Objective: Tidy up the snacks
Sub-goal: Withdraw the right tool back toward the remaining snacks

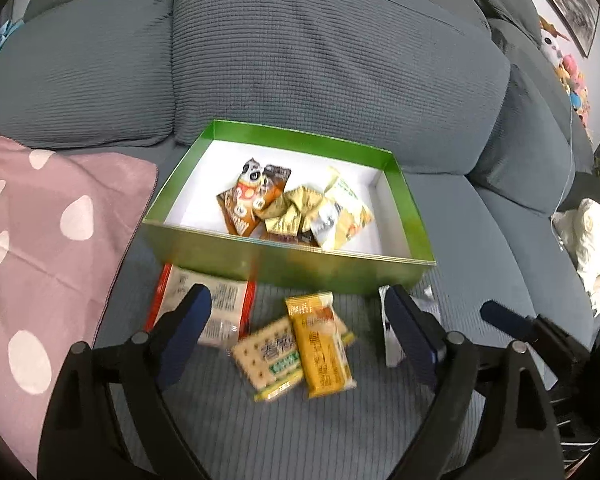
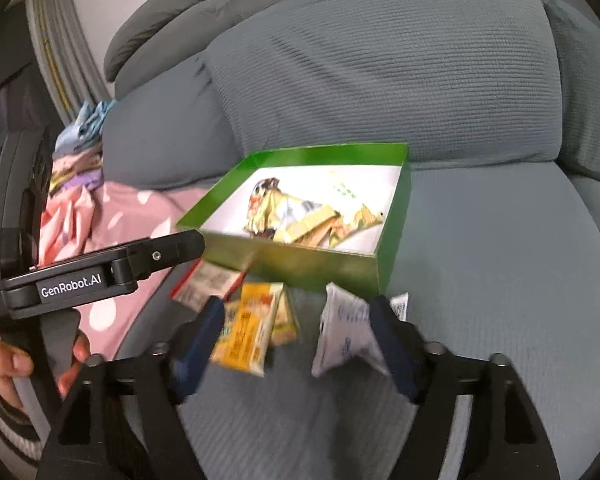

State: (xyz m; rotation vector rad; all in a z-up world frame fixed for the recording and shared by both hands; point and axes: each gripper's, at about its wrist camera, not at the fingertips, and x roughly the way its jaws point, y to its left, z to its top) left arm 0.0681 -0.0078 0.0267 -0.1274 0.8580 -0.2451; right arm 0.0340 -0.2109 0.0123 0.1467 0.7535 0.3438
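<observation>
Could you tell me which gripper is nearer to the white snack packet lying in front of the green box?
The right gripper: the white snack packet lies just inside its right finger. The left gripper is open over the yellow packet, with the white packet beyond its right finger.

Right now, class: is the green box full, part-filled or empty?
Part-filled. The green box holds a cluster of snack packets, with bare white floor showing around them.

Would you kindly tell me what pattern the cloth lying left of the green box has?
The cloth is pink with white polka dots, clearest in the left wrist view.
</observation>
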